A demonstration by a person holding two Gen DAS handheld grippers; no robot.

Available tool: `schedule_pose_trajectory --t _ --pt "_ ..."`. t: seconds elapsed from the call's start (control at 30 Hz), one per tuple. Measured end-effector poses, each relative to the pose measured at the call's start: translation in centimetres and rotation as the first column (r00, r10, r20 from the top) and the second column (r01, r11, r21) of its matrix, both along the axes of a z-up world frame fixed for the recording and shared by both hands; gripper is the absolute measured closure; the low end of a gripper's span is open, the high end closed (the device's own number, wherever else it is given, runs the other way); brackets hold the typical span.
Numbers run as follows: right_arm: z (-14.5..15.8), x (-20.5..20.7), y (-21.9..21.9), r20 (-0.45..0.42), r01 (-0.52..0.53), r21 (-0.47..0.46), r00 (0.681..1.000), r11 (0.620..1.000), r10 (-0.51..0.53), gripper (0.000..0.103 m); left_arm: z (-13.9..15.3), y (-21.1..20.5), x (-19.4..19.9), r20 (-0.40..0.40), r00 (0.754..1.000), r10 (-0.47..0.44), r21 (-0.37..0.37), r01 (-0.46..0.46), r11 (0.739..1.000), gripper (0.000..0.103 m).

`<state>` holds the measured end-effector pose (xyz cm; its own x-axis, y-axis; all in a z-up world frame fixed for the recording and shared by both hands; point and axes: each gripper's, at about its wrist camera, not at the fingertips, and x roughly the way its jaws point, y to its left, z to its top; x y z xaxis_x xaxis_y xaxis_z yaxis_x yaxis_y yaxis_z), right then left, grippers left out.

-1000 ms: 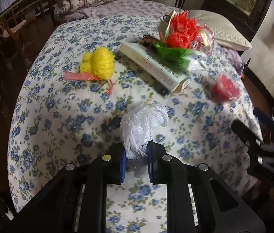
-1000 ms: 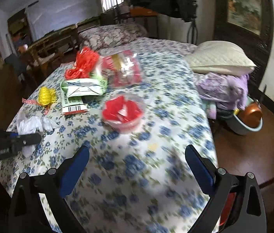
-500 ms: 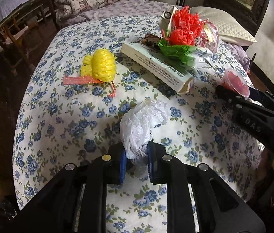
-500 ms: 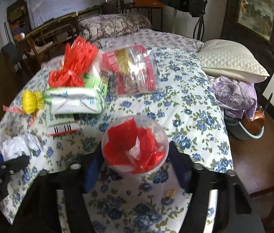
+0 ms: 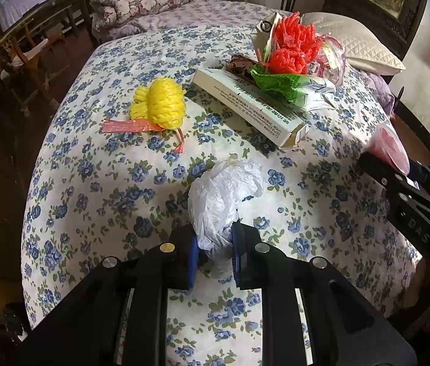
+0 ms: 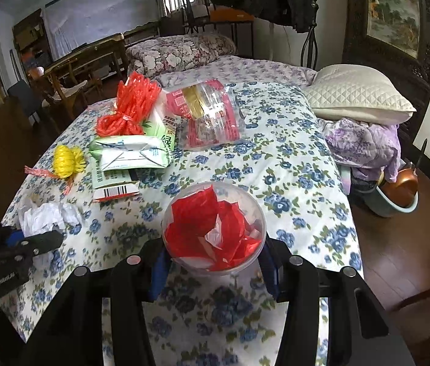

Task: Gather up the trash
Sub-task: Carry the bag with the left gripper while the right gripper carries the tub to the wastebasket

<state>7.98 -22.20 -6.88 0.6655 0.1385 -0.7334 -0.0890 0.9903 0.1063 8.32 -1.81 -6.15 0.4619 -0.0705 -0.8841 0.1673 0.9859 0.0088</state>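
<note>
Pinching a crumpled white plastic bag, the left gripper has its blue-padded jaws drawn nearly together on the thin, wrinkled film, just above the flowered bedspread. The right gripper has its jaws set wide apart, pressed to either side of a round clear plastic cup stuffed with creased red and white wrap; whether the cup is off the bed cannot be told. On the right gripper's black body, seen from the left wrist view, raised letters read "DAS".

Farther out on the bedspread lie a yellow mesh net, bunched into a knobbly ball with a flat red tag at its end, and a long cream cardboard box with small printed lines too fine to read and a barcode on its end flap. Resting on the box is a flattened green-and-white carton bearing the character "绿". Beside it are a bunched red mesh net and a glossy clear wrapper printed in red and gold. A quilted white pillow lies at the bed's far right.
</note>
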Motion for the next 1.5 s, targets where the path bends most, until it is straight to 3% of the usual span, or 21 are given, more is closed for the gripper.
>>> schedule_pose_trajectory --t 0.47,0.8,0.97,1.17,1.3,1.5 --pt "1.3 -3.3 -1.5 0.038 0.032 0.008 0.999 0.999 -0.032 0.053 0.0 0.1 -0.3 0.012 1.000 0.019 -0.001 -0.019 1.000 0.084" --pt "1.3 -5.6 -5.3 0.038 0.080 0.108 0.996 0.991 -0.084 0.053 1.5 -1.6 -1.7 0.072 0.997 -0.034 -0.012 0.035 0.999 0.084" --pt "1.4 -5.6 -5.2 0.046 0.056 0.115 0.997 0.992 -0.061 0.053 2.4 -2.3 -2.7 0.107 0.992 -0.065 -0.034 0.069 0.997 0.084" --pt "2.1 -6.1 -5.0 0.069 0.037 0.110 0.997 0.993 -0.045 0.053 2.6 -3.8 -3.0 0.126 0.988 -0.094 0.006 0.094 0.996 0.084" --pt "2.6 -6.5 -5.1 0.083 0.048 0.073 0.995 0.996 -0.055 0.053 2.5 -5.0 -3.1 0.116 0.988 -0.103 -0.001 0.104 0.995 0.084" --pt "2.8 -8.0 -7.4 0.090 0.091 0.101 0.991 0.991 -0.101 0.053 2.4 -7.6 -3.9 0.121 0.979 -0.163 0.005 0.164 0.987 0.084"
